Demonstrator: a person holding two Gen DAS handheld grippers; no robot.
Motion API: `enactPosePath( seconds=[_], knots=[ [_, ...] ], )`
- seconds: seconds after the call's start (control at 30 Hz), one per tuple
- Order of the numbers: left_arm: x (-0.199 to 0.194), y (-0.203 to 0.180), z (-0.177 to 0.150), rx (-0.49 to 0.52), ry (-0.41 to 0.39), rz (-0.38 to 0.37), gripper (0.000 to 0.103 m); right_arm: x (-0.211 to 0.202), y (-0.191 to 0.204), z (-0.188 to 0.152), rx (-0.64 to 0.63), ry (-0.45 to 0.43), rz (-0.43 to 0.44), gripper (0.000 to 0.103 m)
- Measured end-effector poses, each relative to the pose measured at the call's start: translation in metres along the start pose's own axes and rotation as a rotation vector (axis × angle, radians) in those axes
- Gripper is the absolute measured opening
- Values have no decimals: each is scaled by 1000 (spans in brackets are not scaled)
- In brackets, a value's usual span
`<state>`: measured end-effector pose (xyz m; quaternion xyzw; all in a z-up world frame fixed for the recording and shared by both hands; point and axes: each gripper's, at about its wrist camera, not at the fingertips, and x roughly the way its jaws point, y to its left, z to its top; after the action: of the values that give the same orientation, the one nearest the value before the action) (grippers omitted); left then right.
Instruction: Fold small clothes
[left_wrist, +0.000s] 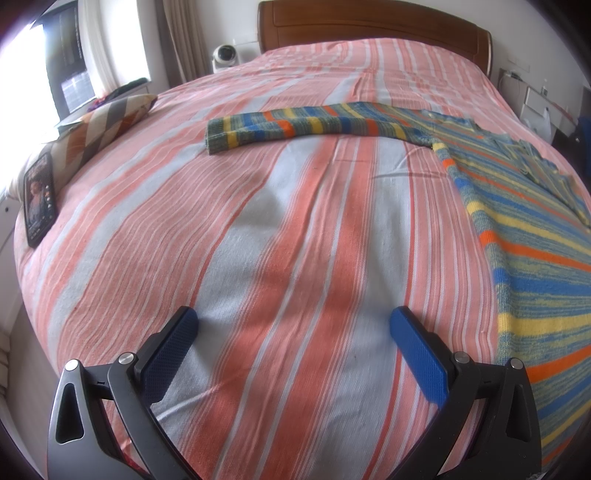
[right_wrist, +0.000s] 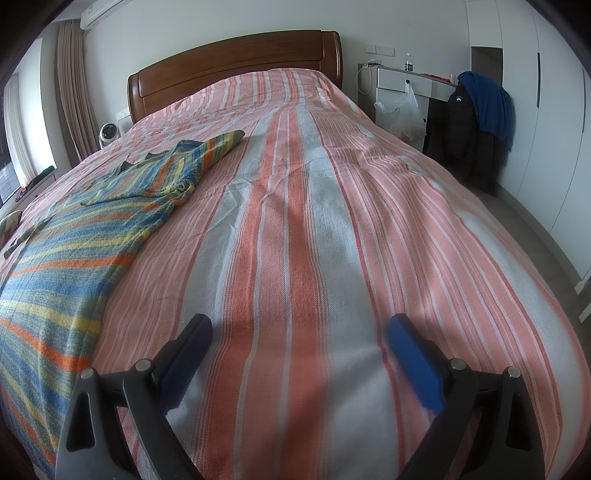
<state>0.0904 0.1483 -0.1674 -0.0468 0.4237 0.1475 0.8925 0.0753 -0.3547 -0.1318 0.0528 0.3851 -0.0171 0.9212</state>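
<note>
A striped knit sweater (left_wrist: 535, 236) in blue, yellow, green and orange lies flat on the pink and grey striped bed sheet (left_wrist: 258, 229). One sleeve (left_wrist: 295, 127) stretches out to the left in the left wrist view. In the right wrist view the sweater (right_wrist: 74, 236) lies at the left, its other sleeve (right_wrist: 218, 147) pointing toward the headboard. My left gripper (left_wrist: 293, 325) is open and empty above bare sheet, left of the sweater's hem. My right gripper (right_wrist: 299, 332) is open and empty above bare sheet (right_wrist: 332, 240), right of the sweater.
A phone (left_wrist: 38, 199) and a patterned cushion (left_wrist: 107, 122) lie at the bed's left edge. A wooden headboard (right_wrist: 236, 66) stands at the far end. A small fan (left_wrist: 223, 55) sits by the curtain. A desk (right_wrist: 406, 81), plastic bag (right_wrist: 400, 114) and hanging jackets (right_wrist: 476, 122) stand on the right.
</note>
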Motion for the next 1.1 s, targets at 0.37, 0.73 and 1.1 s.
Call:
enactPosePath(
  seconds=[0.37,0.73,1.1],
  knots=[
    [0,0,0,1,0,0,103,0,0,0,0,-1,-1,95],
    [0,-1,0,1,-1,1,103,0,0,-1,0,-1,-1,95],
    [0,0,2,-4,31,-15,102,0,0,-1,-1,-1,-2,95]
  ],
)
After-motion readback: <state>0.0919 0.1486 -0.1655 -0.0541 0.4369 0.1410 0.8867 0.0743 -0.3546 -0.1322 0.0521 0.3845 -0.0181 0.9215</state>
